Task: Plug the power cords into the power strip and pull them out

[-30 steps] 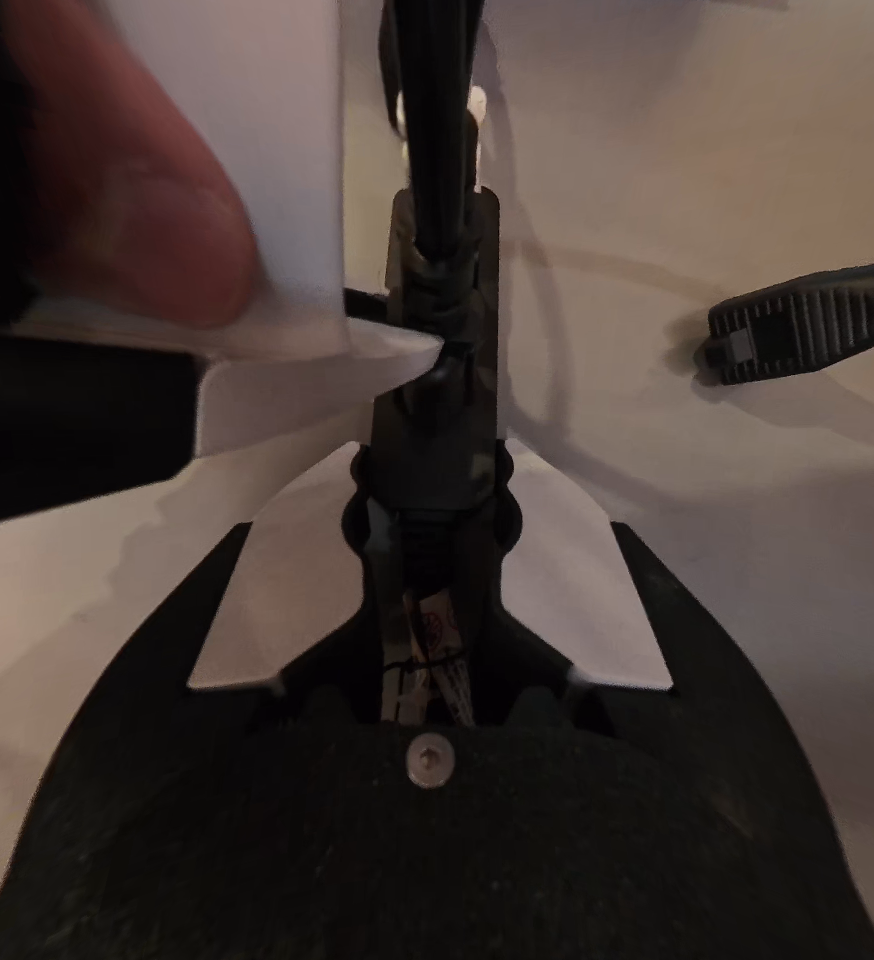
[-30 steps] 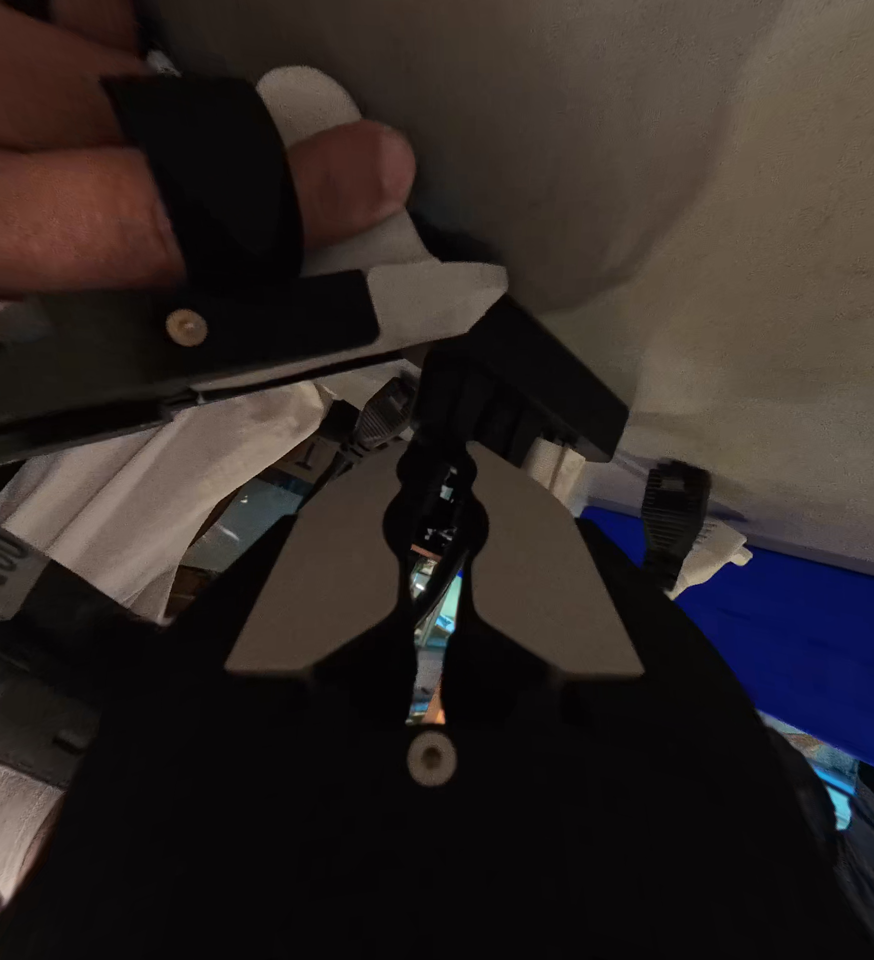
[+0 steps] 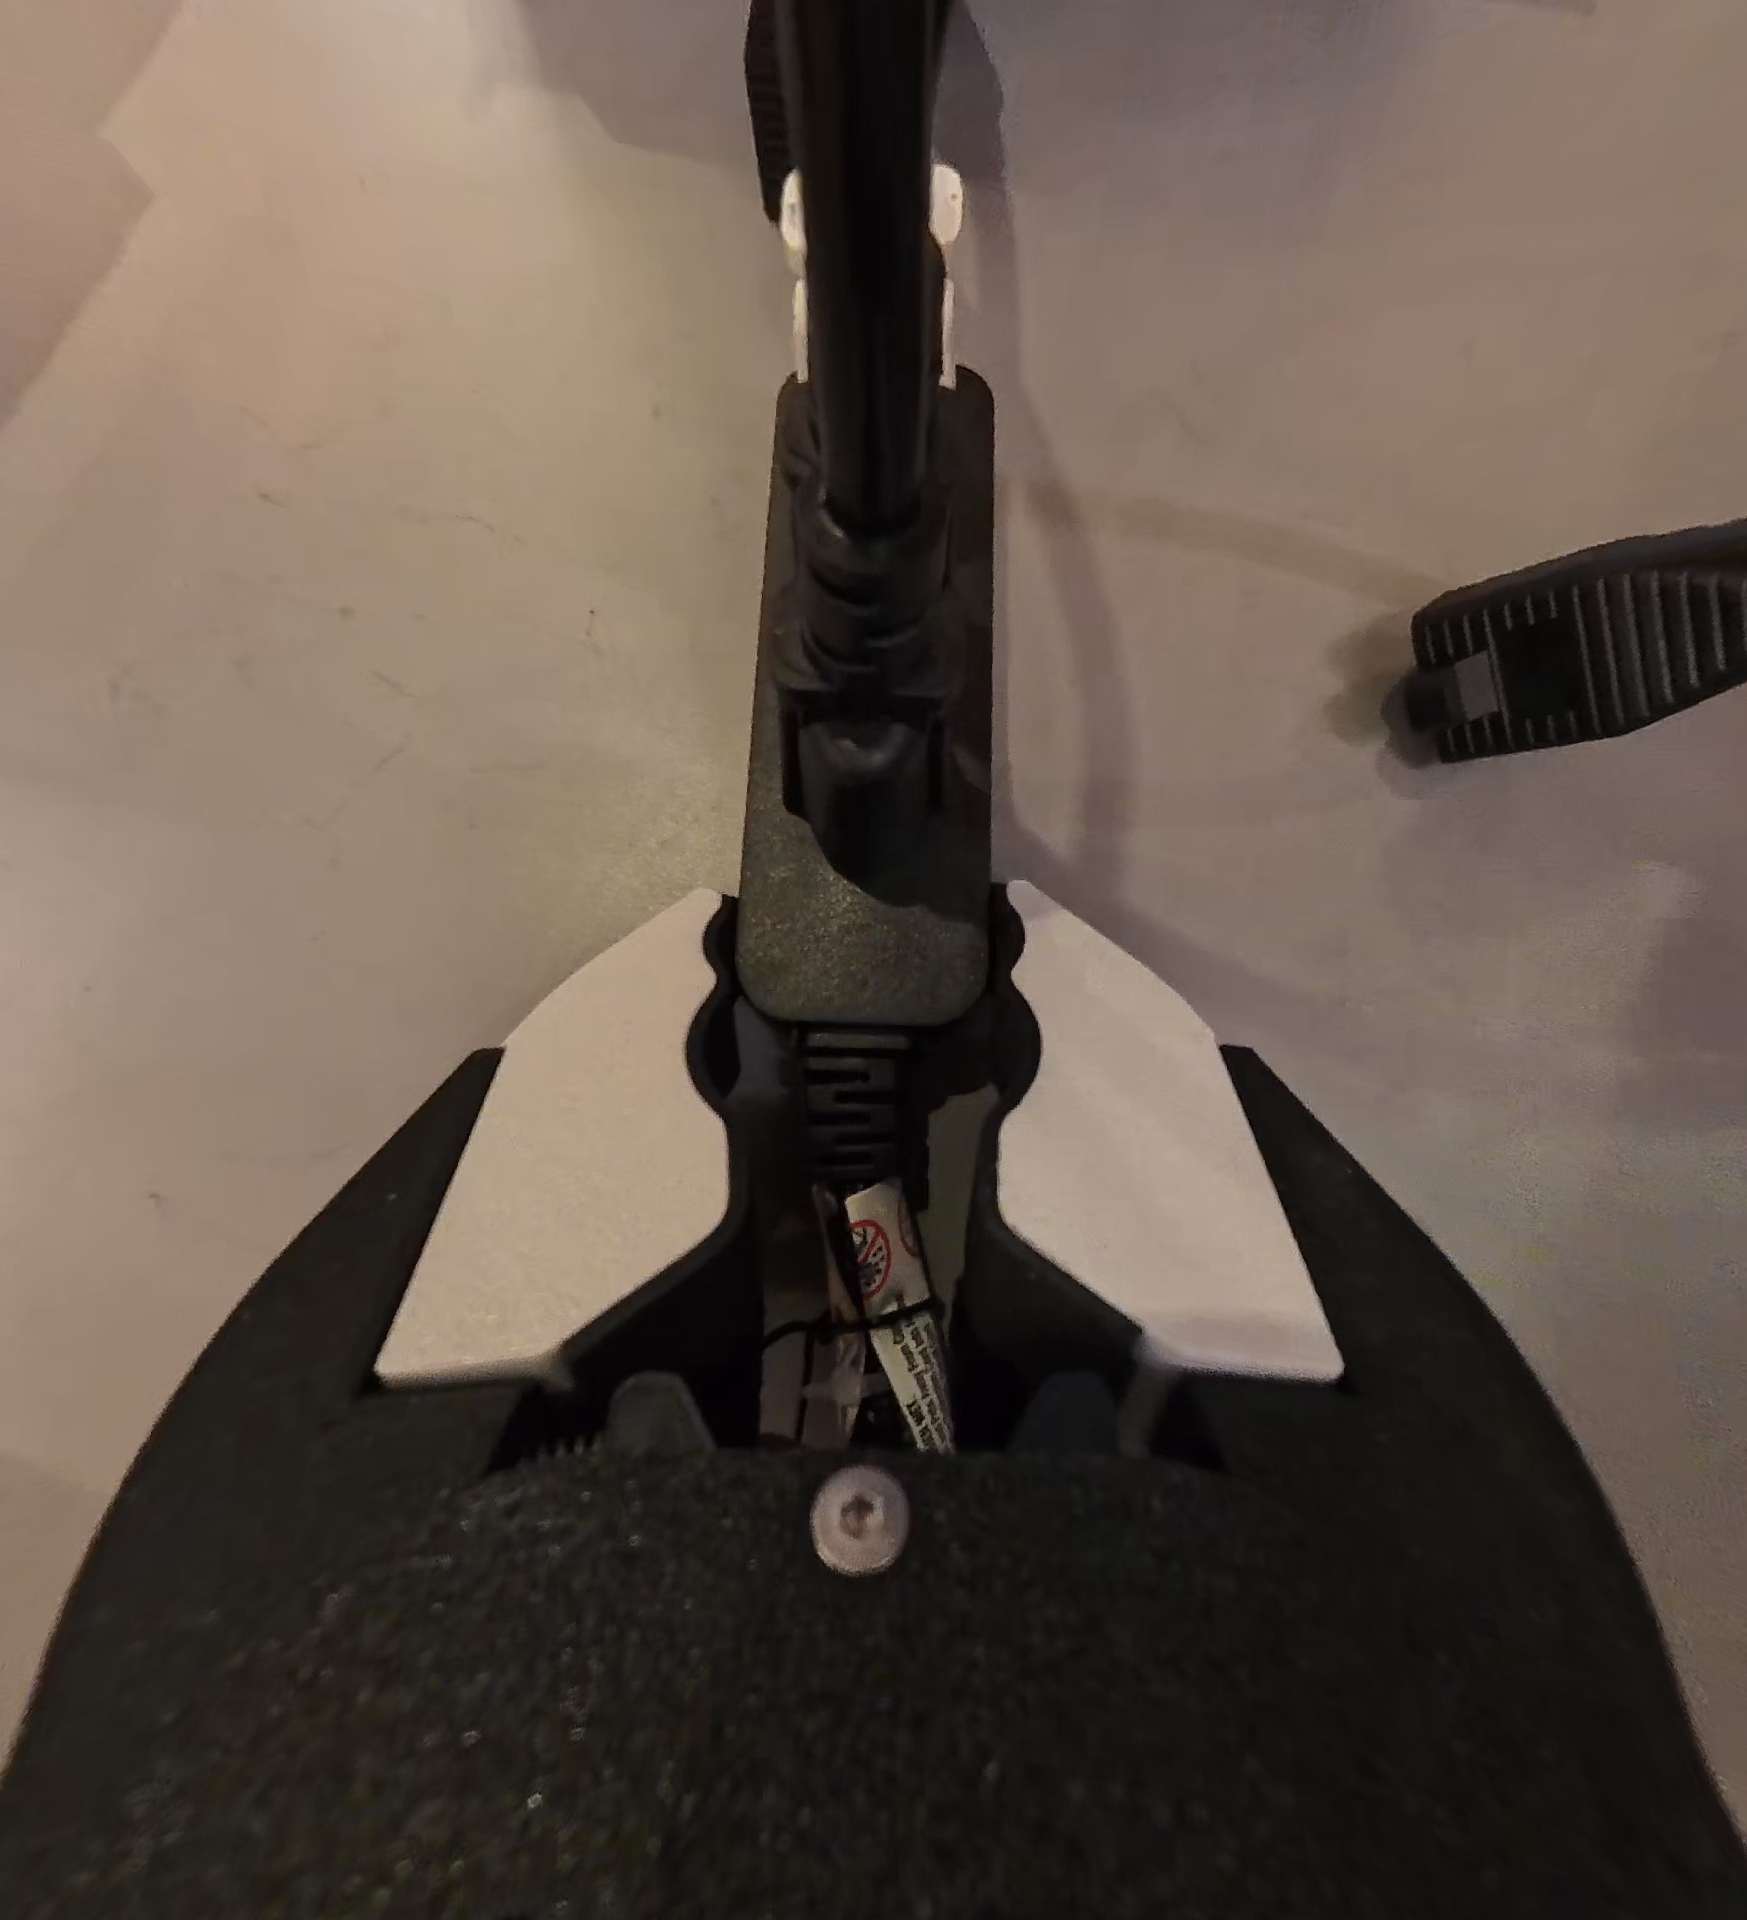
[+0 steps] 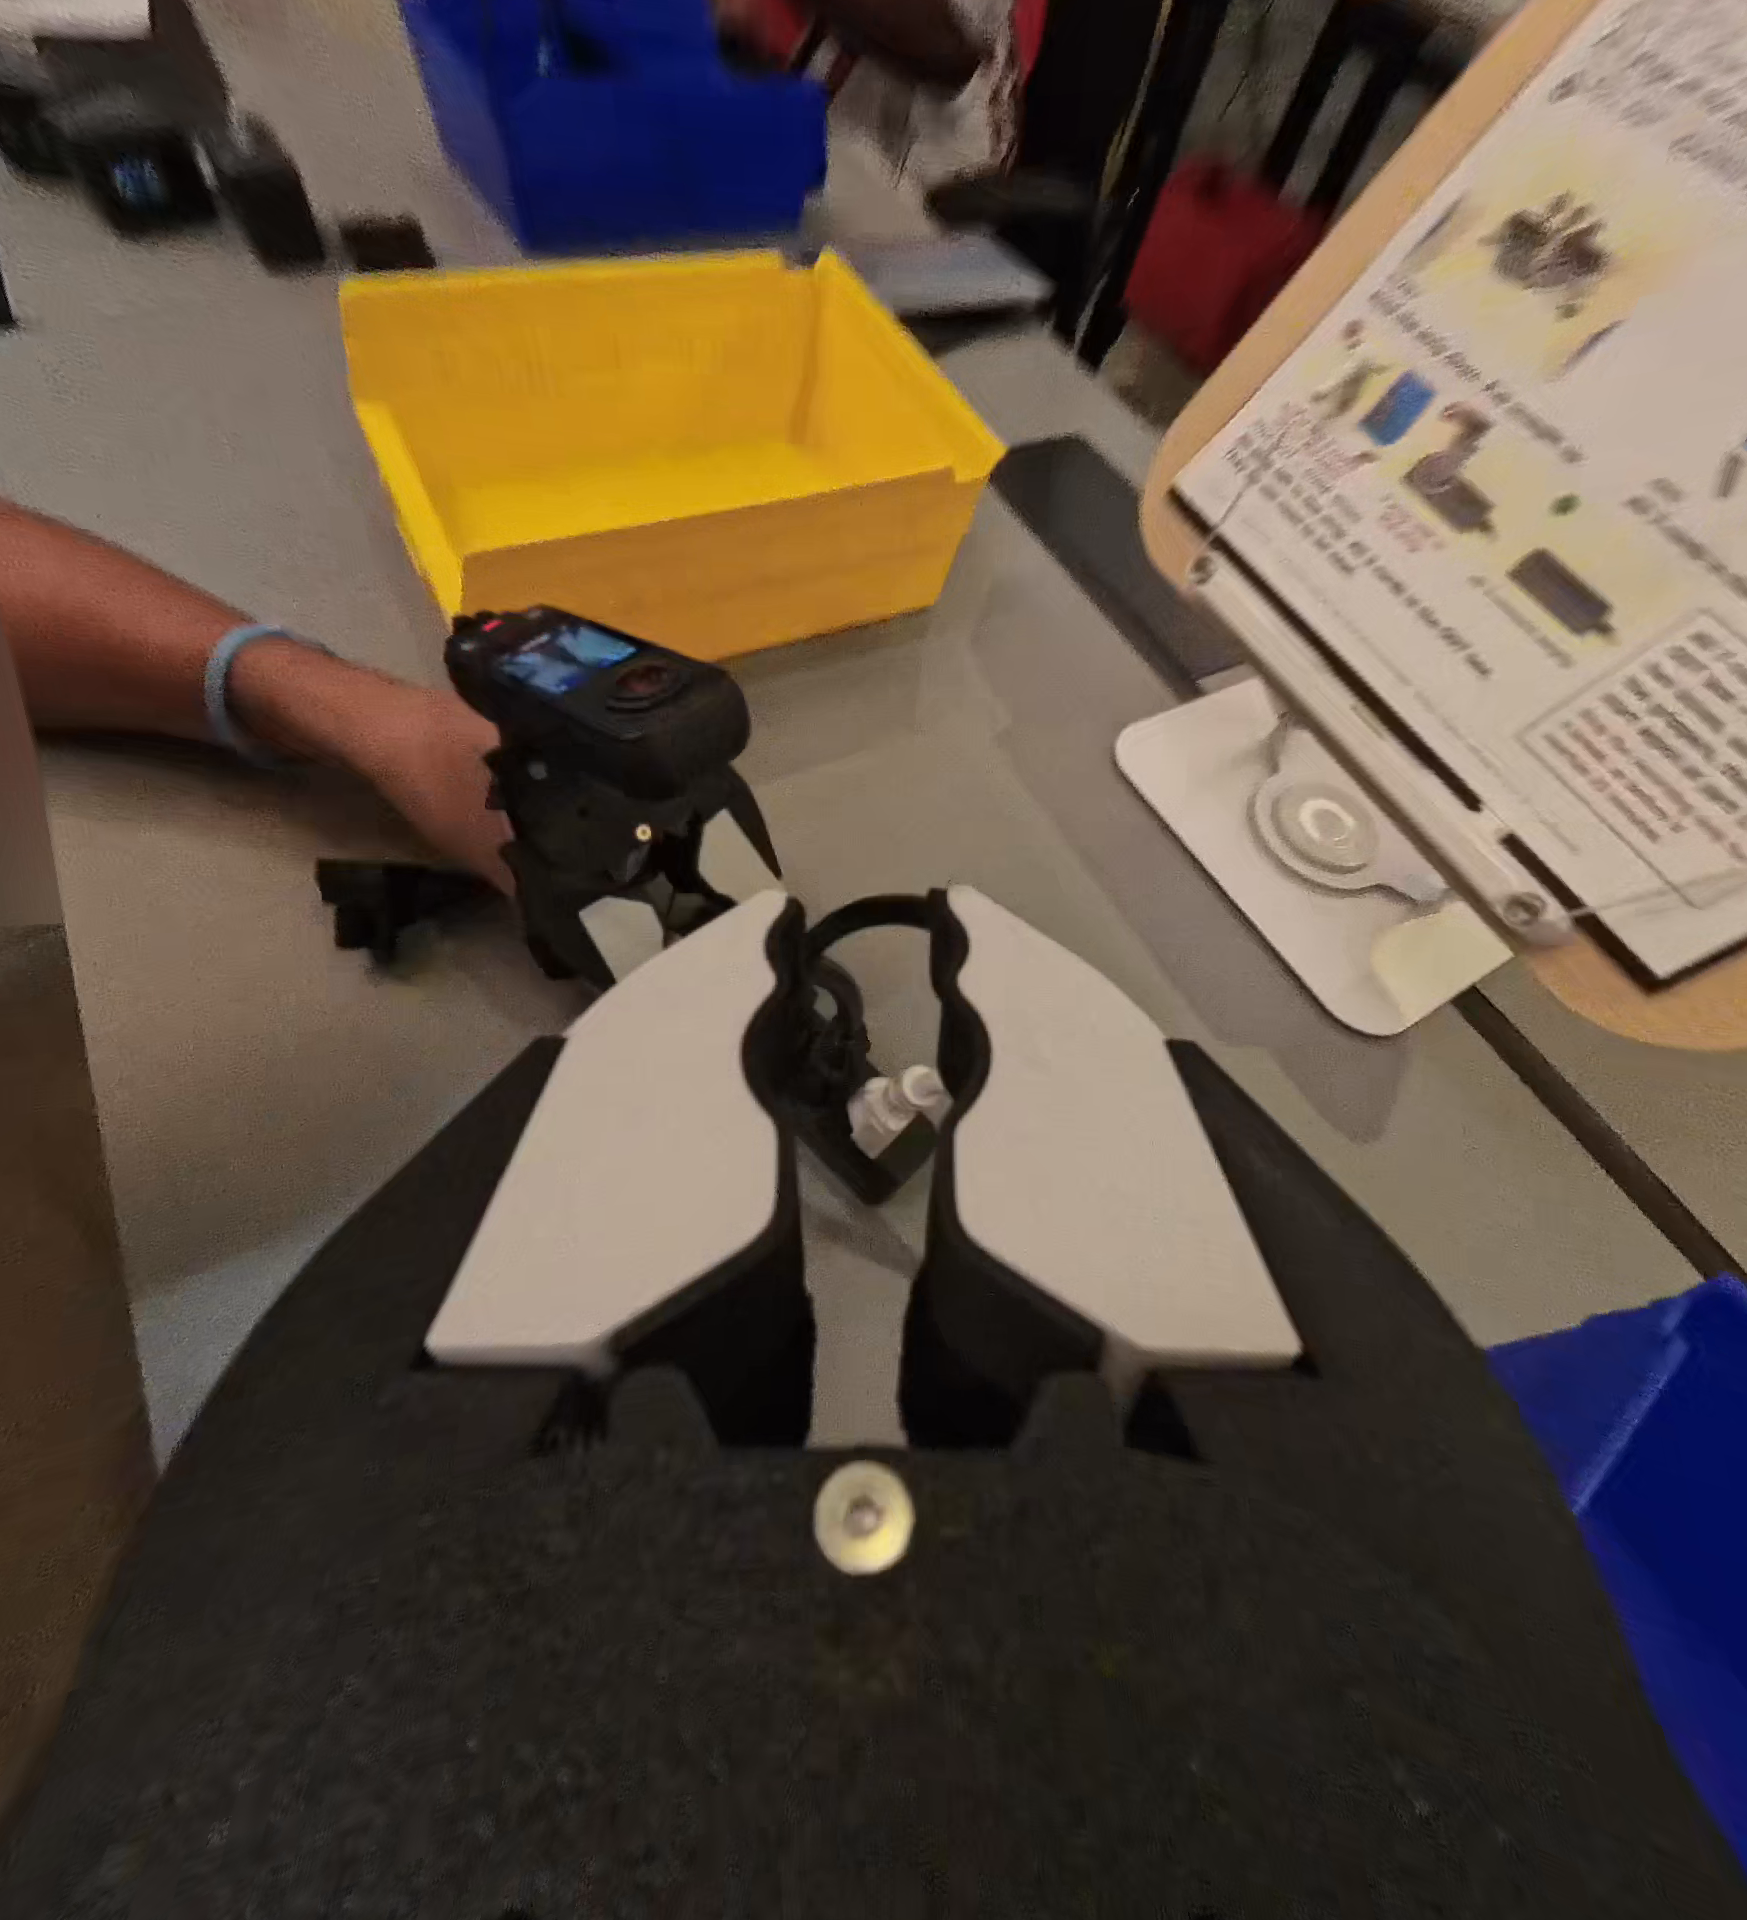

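Power strip [image 3: 864,831] clenched in left tool [image 3: 864,925]; right tool [image 4: 869,914] released, yellow bin [image 4: 661,436] beyond

The power strip [image 3: 864,914] is made of black plastic with a rough, grainy, matt top. The power cord [image 3: 874,343] plugged into it is covered in smooth, shiny black rubber. The table [image 3: 381,623] is seen as smooth, matt and pale. The yellow bin [image 4: 661,457] is made of smooth plastic.
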### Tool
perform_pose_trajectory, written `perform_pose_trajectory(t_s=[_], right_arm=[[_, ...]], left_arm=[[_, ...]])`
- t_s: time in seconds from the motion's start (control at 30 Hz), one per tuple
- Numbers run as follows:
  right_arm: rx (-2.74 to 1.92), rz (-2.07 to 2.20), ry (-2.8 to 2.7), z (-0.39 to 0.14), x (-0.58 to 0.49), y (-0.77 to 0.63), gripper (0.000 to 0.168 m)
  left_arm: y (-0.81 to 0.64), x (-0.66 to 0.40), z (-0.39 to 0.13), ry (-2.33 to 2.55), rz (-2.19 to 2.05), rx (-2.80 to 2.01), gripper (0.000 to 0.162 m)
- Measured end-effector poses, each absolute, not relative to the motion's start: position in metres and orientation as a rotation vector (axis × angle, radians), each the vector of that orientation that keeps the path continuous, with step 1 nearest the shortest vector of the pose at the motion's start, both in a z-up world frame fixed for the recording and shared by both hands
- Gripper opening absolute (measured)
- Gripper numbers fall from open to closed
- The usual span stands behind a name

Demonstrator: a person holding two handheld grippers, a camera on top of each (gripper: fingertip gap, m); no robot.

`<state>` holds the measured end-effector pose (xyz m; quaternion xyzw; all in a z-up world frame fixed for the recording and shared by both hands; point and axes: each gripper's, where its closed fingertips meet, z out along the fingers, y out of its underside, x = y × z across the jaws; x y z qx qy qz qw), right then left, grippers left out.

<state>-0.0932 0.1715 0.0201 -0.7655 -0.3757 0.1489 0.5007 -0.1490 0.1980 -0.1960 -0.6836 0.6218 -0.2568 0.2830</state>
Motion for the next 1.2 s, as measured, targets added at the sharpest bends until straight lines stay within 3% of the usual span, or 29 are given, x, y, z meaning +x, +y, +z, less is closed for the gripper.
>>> perform_pose_trajectory(t_s=[0.13,0.47,0.77,0.87,1.2], right_arm=[[-1.52,0.554,-0.686,0.005,-0.062,0.129,0.03],[-1.31,0.829,-0.566,-0.001,-0.049,0.078,0.024],[-1.863,0.542,-0.804,-0.127,-0.072,0.145,0.035],[-1.947,0.554,-0.773,-0.143,-0.084,0.171,0.045],[-1.916,0.452,-0.987,-0.157,-0.109,0.206,0.042]], left_arm=[[0.196,-0.152,-0.196,1.697,-0.698,-1.808,0.045],[0.195,-0.156,-0.19,1.696,-0.645,-1.748,0.049],[0.19,-0.128,-0.15,1.608,-0.665,-1.629,0.045],[0.195,-0.123,-0.148,1.592,-0.629,-1.614,0.025],[0.197,-0.134,-0.147,1.593,-0.57,-1.563,0.024]])
